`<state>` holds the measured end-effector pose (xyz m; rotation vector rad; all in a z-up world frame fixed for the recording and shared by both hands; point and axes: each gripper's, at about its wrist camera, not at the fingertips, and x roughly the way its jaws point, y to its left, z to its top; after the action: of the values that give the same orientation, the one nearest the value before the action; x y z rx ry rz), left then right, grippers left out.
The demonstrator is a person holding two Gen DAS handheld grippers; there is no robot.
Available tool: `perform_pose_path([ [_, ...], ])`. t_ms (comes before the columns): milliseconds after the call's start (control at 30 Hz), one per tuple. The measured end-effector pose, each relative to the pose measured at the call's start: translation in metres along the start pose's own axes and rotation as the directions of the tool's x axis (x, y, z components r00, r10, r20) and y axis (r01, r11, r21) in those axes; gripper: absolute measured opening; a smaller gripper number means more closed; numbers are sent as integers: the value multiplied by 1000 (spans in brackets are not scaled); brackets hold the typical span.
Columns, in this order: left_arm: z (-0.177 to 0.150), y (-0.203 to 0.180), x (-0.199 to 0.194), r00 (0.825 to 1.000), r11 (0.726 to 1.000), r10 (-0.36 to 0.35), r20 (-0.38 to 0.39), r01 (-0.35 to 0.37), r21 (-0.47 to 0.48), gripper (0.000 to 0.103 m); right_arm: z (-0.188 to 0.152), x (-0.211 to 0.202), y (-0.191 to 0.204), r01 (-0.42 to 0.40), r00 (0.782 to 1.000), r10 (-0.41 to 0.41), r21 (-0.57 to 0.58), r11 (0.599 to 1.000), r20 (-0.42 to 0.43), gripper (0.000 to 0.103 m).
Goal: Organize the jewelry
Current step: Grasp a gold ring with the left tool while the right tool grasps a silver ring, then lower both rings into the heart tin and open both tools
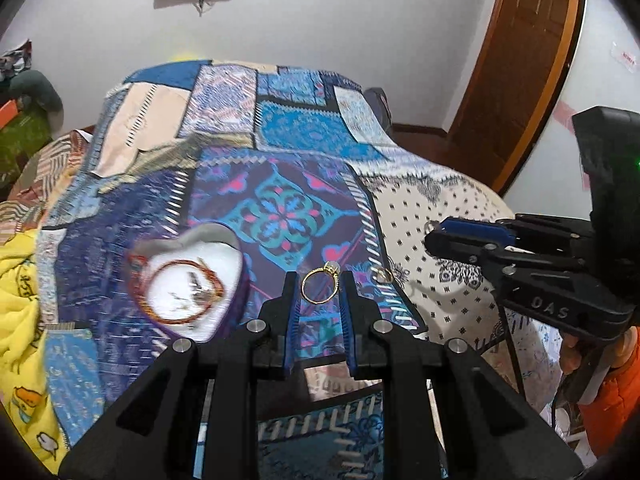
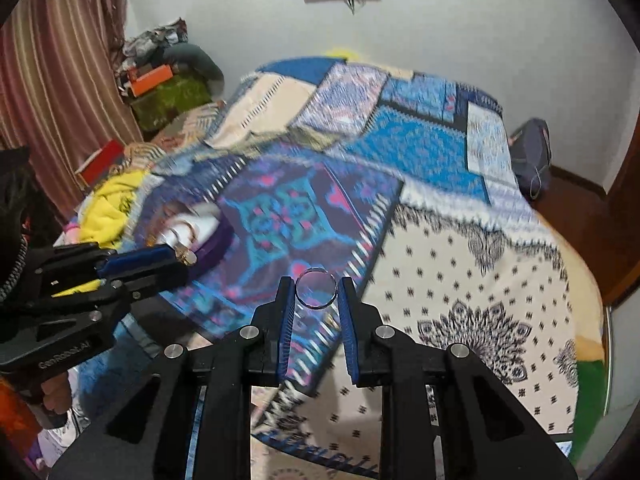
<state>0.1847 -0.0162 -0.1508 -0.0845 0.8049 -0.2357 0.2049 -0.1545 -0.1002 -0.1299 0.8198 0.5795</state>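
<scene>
1. Above the patchwork bedspread [image 1: 304, 132], left gripper [image 1: 319, 285] clamps a gold ring with pale stone [image 1: 320, 286].
2. Right gripper [image 2: 316, 289] clamps a silver ring [image 2: 316, 289].
3. Heart-shaped tray [image 1: 192, 280] near the bedspread's left edge holds a red cord bracelet [image 1: 176, 292].

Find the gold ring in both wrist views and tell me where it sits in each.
Left wrist view: the gold ring is lower centre, held between the left gripper fingertips.
Right wrist view: far left of middle, at the tip of the left gripper, blurred.
Shared landmark: the heart-shaped jewelry box on the patchwork bedspread.
</scene>
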Motion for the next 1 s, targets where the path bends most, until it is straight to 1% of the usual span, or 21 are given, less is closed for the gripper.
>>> perform_pose_path([
  [300,10,22,-41,995,999,53,89,-51,-19,18,28,-11,34,-38,996,40,-29,999,77,20],
  [500,15,41,-63,986,997,77,144,-72,-40,18,40,-7,54,-69,993,74,-48,996,97,20],
  [767,17,73,-78,976,991,118,184,-106,-77,18,50,13,78,-110,990,115,-64,992,79,20],
  [900,16,91,-76,976,989,126,177,-108,-104,18,49,28,88,-115,992,119,-82,990,50,20],
  [1000,12,104,-66,981,988,116,154,-97,-122,18,49,40,92,-116,993,118,-88,989,24,20],
])
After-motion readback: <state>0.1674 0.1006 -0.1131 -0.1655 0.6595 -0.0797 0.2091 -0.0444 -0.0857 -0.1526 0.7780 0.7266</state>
